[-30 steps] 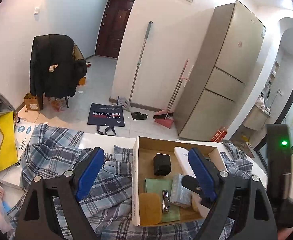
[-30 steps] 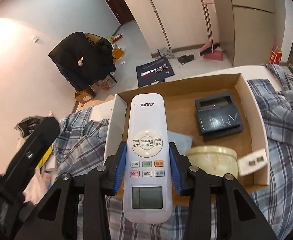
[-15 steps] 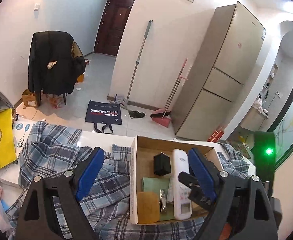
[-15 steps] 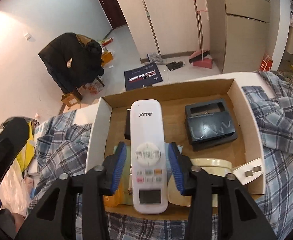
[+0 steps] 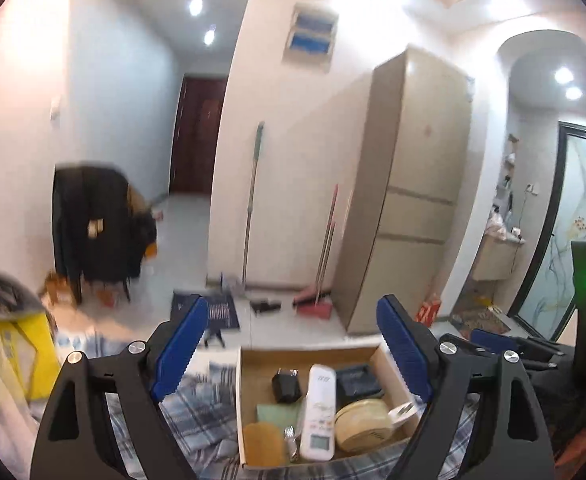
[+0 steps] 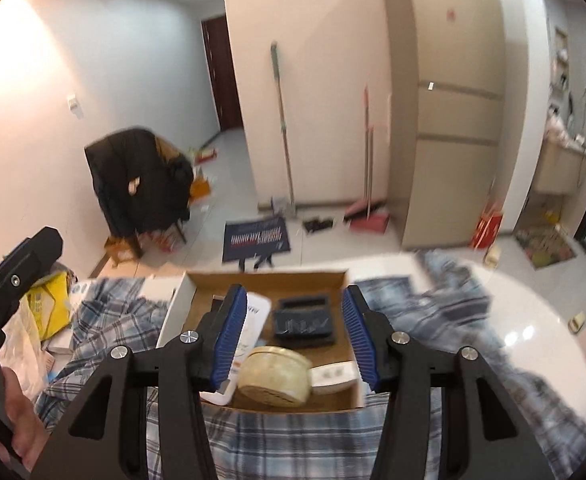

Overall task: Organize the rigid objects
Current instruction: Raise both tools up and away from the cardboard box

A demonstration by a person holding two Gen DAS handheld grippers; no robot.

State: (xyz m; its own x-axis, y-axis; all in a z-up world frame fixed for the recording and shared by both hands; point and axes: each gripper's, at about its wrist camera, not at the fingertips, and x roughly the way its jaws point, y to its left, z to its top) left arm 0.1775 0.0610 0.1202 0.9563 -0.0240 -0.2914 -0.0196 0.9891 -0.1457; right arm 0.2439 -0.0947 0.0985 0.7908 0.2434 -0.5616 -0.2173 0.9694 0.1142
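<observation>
Now both the left gripper (image 5: pixel 293 352) and right gripper (image 6: pixel 293 336) hover agape above the cardboard box (image 5: pixel 249 360).

Home interior, lived-in. We note: tall beige fridge (image 5: pixel 409 200) against the wall; mop (image 6: pixel 283 128) and red broom (image 6: pixel 367 160) leaning beside it; dark wooden door (image 5: pixel 197 132) down a hallway; chair (image 6: pixel 141 184) draped with a black coat; tiled floor (image 6: pixel 237 184); ceiling spotlights; plaid cloth (image 6: pixel 313 436) over our table (image 6: pixel 533 320).

We see white walls, a pale tiled floor (image 6: pixel 229 184), a dark door (image 5: pixel 197 132), a beige fridge (image 5: pixel 413 184), a chair with a black coat (image 6: pixel 141 184), and bright ceiling spotlights (image 5: pixel 195 5).
</observation>
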